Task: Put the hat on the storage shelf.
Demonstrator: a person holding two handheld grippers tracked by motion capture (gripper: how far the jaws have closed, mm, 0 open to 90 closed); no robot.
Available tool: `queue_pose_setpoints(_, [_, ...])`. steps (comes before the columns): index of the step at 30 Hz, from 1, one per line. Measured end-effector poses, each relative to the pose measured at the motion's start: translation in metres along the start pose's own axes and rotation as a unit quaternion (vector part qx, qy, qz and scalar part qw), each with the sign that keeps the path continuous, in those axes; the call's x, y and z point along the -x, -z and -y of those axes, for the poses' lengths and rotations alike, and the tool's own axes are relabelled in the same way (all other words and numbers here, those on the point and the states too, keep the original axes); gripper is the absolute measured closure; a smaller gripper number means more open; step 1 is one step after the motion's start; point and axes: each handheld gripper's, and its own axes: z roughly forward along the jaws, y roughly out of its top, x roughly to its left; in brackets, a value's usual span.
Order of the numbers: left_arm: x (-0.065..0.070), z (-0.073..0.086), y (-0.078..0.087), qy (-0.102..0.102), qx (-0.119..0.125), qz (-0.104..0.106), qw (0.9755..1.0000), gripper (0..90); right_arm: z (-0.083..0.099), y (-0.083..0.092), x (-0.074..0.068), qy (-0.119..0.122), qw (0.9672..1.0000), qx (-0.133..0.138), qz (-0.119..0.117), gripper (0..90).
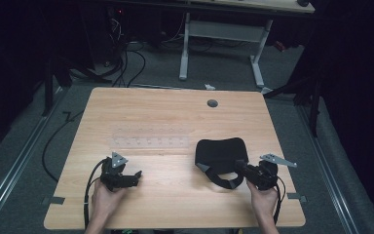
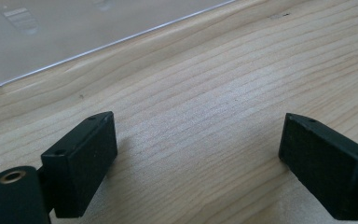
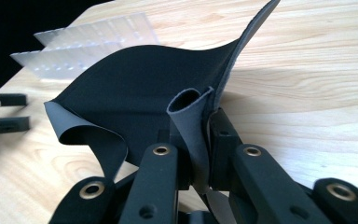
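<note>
Right gripper clamped on folded edge of black mat, near-right on table. Left gripper jaws wide apart, holding nothing.

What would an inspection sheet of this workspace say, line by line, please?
Surface: wooden table, with a round grommet hole near the far edge.
Job's things: black flexible sheet, like a mouse pad, its near edge lifted and curled; clear plastic strip lying flat beyond the left hand-held gripper.
Clutter: nothing seen.
Grippers: left hand-held gripper open, jaws wide apart over bare wood; right hand-held gripper shut on a fold of the black flexible sheet.
Cables: one black cable trails from the left hand-held gripper; more lie on the floor behind the table.
Surroundings: dark room, grey floor, white desk legs behind.
</note>
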Motion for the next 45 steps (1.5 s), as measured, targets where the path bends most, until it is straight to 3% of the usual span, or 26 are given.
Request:
queue_pose_setpoints(12, [0.000,-0.001,0.004,-0.002,-0.008,0.006,1.0000,15.5,-0.002,-0.004,-0.025,0.031,0.9983,-0.015,-0.047,83.5])
queue_pose_setpoints(15, [0.003,0.000,0.007,-0.010,-0.014,0.017,0.9997,15.5,-0.003,-0.006,-0.031,0.039,0.9975,-0.020,-0.056,83.5])
queue_pose_setpoints(19, [0.012,-0.002,0.017,-0.031,-0.001,0.043,0.9986,15.7,-0.004,-0.008,-0.039,0.044,0.9965,-0.023,-0.067,83.5])
queue_pose_setpoints(22, [0.022,-0.006,0.026,-0.036,0.003,0.073,0.9967,16.1,-0.005,-0.011,-0.043,0.048,0.9954,-0.026,-0.079,83.5])
queue_pose_setpoints(30, [0.043,-0.004,0.040,-0.056,0.005,0.120,0.9912,17.6,-0.006,-0.016,-0.053,0.057,0.9932,-0.032,-0.096,83.5])
queue_pose_setpoints(37, [0.062,-0.003,0.052,-0.067,0.016,0.164,0.9840,17.2,-0.008,-0.021,-0.061,0.065,0.9910,-0.049,-0.107,83.4])
queue_pose_setpoints(39, [0.067,-0.003,0.053,-0.060,0.013,0.181,0.9815,16.9,-0.008,-0.023,-0.064,0.066,0.9903,-0.052,-0.111,83.5])
queue_pose_setpoints(45, [0.074,-0.002,0.052,-0.066,0.004,0.193,0.9789,15.5,-0.010,-0.029,-0.072,0.072,0.9882,-0.061,-0.121,83.4])
